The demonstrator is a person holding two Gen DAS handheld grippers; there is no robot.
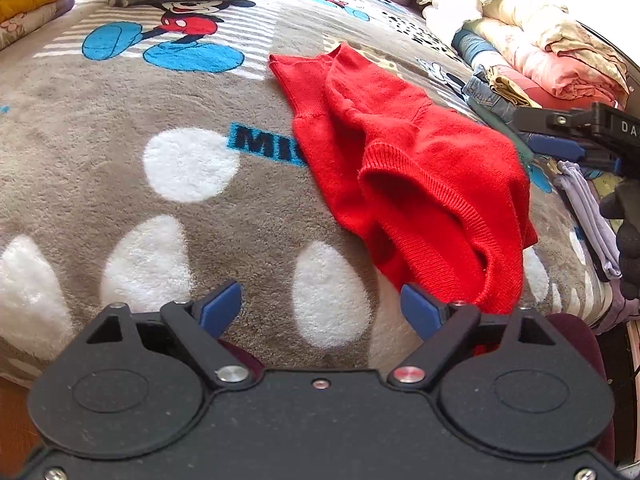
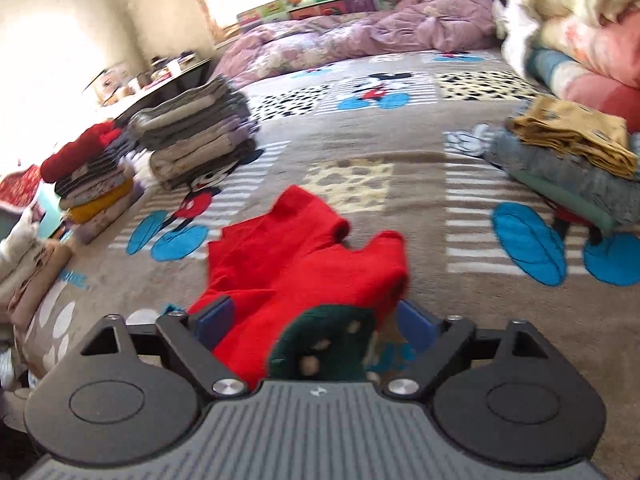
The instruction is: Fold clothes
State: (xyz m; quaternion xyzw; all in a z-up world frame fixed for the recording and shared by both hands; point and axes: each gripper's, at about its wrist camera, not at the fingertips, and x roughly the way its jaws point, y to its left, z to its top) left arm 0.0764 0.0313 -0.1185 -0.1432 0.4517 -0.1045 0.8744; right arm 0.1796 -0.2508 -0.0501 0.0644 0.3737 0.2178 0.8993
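A: Right gripper [image 2: 316,320] spread wide, pads clear of cloth; red sweater [image 2: 296,272] lies loose between them. Left gripper [image 1: 320,308] likewise released, holding nothing.

B: Sweater location?

A: Crumpled on the cartoon blanket [image 1: 120,200], hem bunched toward the near edge. Unfolded, I judge.

B: Progress?

A: Folded stacks [image 2: 192,136] stand at the left; an unsorted heap [image 1: 540,48] waits at the right. Partway, much left.

Both handheld grippers are matte black, with round pivot discs, silver screws and bright blue pads on the fingers [image 1: 222,308]. The right gripper [image 2: 316,320] has a grey ribbed top plate, and its side carries white letters "DA". A black glove [image 1: 626,236] covers the person's right hand.
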